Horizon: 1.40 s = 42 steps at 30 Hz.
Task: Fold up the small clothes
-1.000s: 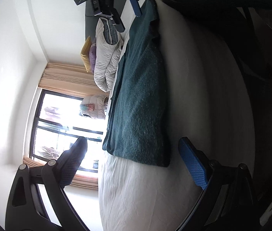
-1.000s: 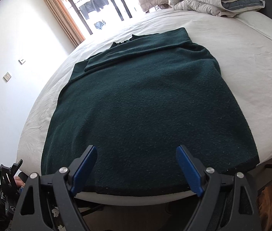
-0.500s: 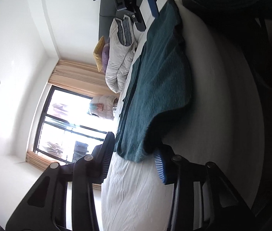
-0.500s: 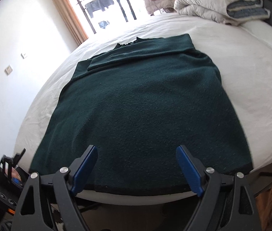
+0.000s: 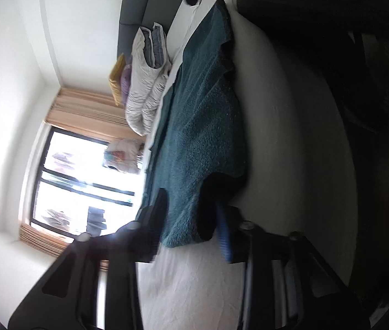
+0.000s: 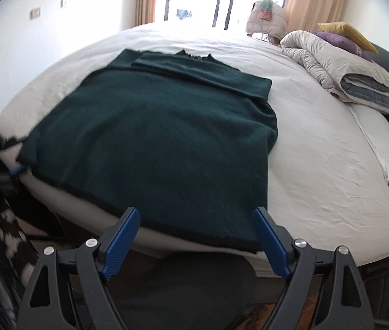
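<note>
The dark green knitted sweater point(image 6: 156, 137) lies flat on the white-sheeted bed point(image 6: 318, 165). My left gripper point(image 5: 191, 220) clamps its hem corner; my right gripper point(image 6: 195, 236) hovers spread at the opposite hem corner. I should grip that corner, then lift both evenly.

Dark green sweater point(image 6: 167, 137), white sheet point(image 6: 331, 165)

Left gripper point(image 6: 4, 151) beside sweater point(image 6: 161, 143) corner: motion-blurred, cut by frame edge. Pinched sweater corner hides its jaw gap.
</note>
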### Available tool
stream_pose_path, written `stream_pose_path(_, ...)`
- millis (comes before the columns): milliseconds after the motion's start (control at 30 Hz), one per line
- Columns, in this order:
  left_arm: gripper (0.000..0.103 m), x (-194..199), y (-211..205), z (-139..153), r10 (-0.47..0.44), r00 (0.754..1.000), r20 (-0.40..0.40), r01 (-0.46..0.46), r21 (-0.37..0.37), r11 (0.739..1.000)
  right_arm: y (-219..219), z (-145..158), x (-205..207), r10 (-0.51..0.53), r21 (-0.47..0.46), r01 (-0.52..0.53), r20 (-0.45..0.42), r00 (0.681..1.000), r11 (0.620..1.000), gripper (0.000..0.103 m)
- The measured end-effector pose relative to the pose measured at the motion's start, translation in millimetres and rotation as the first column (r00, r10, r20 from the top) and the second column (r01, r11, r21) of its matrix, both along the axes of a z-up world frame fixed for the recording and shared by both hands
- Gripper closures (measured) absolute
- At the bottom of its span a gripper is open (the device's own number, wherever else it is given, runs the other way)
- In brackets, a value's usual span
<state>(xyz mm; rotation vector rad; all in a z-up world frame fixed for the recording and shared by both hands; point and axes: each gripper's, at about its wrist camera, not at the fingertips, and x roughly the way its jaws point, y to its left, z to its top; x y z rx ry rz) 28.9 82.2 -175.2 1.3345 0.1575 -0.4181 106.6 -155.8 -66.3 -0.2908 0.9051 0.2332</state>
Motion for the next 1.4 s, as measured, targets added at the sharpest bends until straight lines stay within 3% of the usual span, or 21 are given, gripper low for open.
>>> stream_pose_path(33, 0.096, -9, -2, 5, 0.006, 1.000, -0.020, -0.006, -0.017, 1.000, -2, -4, -2, 0.014, -0.022, -0.014, -0.004, 1.000, 1.000, 0.018)
stream_pose_path(167, 0.098, 3, -4, 30, 0.079, 0.995, -0.056, -0.087, -0.142, 0.986, -8, -16, -7, 0.070, -0.120, -0.072, -0.019, 0.997, 0.990, 0.026)
stream_pose_path(333, 0.098, 31, 5, 85, 0.198, 0.975, -0.103, -0.222, -0.376, 0.900, -13, -29, -9, 0.110, -0.239, -0.106, 0.002, 0.994, 0.965, 0.035)
stream_pose_path(433, 0.098, 39, 8, 107, 0.226, 0.968, -0.110, -0.251, -0.446, 0.859, -8, -32, -10, 0.141, -0.269, -0.128, 0.030, 0.990, 0.955, 0.037)
stream_pose_path(533, 0.098, 49, 5, 123, 0.229, 0.968, -0.104, -0.251, -0.467, 0.848, 4, -44, -12, 0.187, -0.360, -0.161, 0.037, 0.982, 0.919, 0.040)
stream_pose_path(700, 0.098, 47, -1, 135, 0.221, 0.970, -0.099, -0.241, -0.483, 0.842, 18, -73, -6, 0.232, -0.509, -0.195, 0.009, 0.973, 0.839, 0.057)
stream_pose_path(933, 0.098, 38, 4, 130, 0.221, 0.969, -0.114, -0.248, -0.485, 0.839, 6, -74, 3, 0.205, -0.628, -0.089, 0.114, 0.972, 0.773, 0.071)
stream_pose_path(1067, 0.098, 29, 9, 116, 0.215, 0.967, -0.140, -0.256, -0.486, 0.836, 1, -78, 0, 0.222, -0.635, -0.107, 0.103, 0.970, 0.765, 0.071)
stream_pose_path(1133, 0.098, 25, 9, 113, 0.214, 0.966, -0.148, -0.259, -0.483, 0.836, 2, -83, 0, 0.248, -0.655, -0.132, 0.087, 0.965, 0.744, 0.072)
stream_pose_path(1267, 0.098, 21, 13, 108, 0.224, 0.960, -0.166, -0.277, -0.480, 0.832, 5, -85, -2, 0.287, -0.670, -0.173, 0.063, 0.956, 0.722, 0.090)
stream_pose_path(1400, 0.098, 21, 19, 102, 0.237, 0.953, -0.189, -0.300, -0.480, 0.824, 6, -81, -1, 0.274, -0.657, -0.163, 0.069, 0.959, 0.736, 0.093)
